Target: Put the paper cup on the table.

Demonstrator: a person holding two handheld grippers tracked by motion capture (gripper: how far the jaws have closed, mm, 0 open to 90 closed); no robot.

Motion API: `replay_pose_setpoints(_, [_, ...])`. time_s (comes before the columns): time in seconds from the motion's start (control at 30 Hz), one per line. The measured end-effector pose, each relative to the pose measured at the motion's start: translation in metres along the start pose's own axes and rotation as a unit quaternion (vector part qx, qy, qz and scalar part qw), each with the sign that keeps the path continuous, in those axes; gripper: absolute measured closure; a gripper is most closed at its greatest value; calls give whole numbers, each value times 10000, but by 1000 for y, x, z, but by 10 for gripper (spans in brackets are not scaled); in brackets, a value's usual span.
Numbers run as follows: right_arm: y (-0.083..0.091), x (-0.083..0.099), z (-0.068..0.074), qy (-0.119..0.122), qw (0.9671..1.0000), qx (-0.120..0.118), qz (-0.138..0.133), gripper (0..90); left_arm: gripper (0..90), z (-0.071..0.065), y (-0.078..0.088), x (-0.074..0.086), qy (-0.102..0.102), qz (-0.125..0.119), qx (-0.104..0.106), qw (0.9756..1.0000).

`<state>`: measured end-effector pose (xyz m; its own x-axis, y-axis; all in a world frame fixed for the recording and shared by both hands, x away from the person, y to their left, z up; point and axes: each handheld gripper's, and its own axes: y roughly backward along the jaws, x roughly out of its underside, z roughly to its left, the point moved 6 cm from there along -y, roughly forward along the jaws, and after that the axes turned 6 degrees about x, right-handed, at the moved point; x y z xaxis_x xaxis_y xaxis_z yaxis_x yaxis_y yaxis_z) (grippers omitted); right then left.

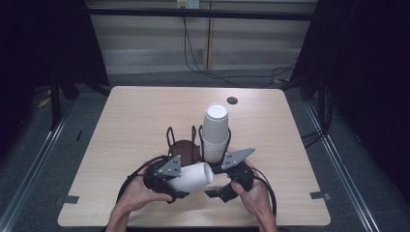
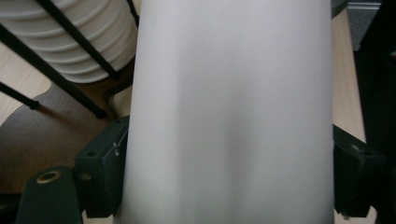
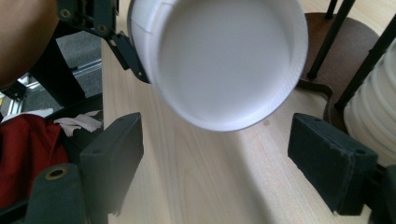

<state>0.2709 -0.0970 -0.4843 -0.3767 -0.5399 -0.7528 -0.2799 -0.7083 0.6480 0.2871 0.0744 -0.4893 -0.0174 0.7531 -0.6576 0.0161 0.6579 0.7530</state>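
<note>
Cups are what both hands are busy with at the near edge of the wooden table [image 1: 145, 111]. One white paper cup [image 1: 192, 177] lies on its side in the left gripper [image 1: 175, 186], clamped across its wall between the two black jaws; in the left gripper view the cup's pale side [image 2: 229, 112] runs up between those jaws, which press against it on either flank. Its closed bottom end points toward the right gripper [image 1: 220, 186], and in the right gripper view that round recessed base [image 3: 224, 60] hangs just ahead of and above the gap between the jaws. The right gripper's jaws stand wide apart with bare tabletop between them, touching nothing. Just beyond both grippers, on the far side from the person, sits a dark wire rack [image 1: 181, 145] on a round brown base, with black uprights rising from it. A stack of white cups [image 1: 214, 133] stands upright in the rack's side nearest the right gripper, its ribbed rims showing at the edge of the right gripper view [image 3: 378, 116] and in the upper corner of the left gripper view [image 2: 79, 42]. The left hand [image 1: 138, 195] and right hand [image 1: 256, 195] grip the handles from below, cables looping out beside them.
</note>
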Motion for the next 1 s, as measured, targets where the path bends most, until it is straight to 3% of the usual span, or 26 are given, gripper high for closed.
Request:
replay_pose_setpoints(0.07, [-1, -1, 2, 46, 9999, -106, 117, 183, 164, -1, -1, -2, -64, 189, -8, 9998])
replay_pose_setpoints(0.2, [-2, -4, 6, 82, 9992, -211, 322, 180, 164, -1, -1, -4, -87, 333, 25, 9994])
replay_pose_setpoints(0.3, [-2, -6, 6, 99, 9990, -267, 330, 179, 164, -2, -1, -5, -123, 390, 43, 9992])
replay_pose_setpoints(0.43, [-4, -8, 6, 182, 9976, -302, 602, 172, 164, -4, -1, -5, -131, 479, 62, 9987])
replay_pose_setpoints(0.47, [-6, -8, 7, 224, 9971, -311, 651, 153, 164, -5, 0, -5, -161, 615, 79, 9979])
replay_pose_setpoints(0.6, [-10, -9, 8, 343, 9955, -460, 748, 133, 164, -8, -2, -6, -207, 758, 108, 9969])
replay_pose_setpoints(0.8, [-15, -10, 8, 405, 9932, -423, 1007, 158, 164, -8, -2, -7, -286, 885, 136, 9956])
replay_pose_setpoints(0.9, [-17, -11, 8, 425, 9927, -473, 1030, 162, 164, -7, -3, -10, -348, 936, 28, 9950])
replay_pose_setpoints(1.0, [-19, -12, 8, 426, 9915, -527, 1112, 162, 164, -9, -4, -11, -389, 1015, 98, 9940])
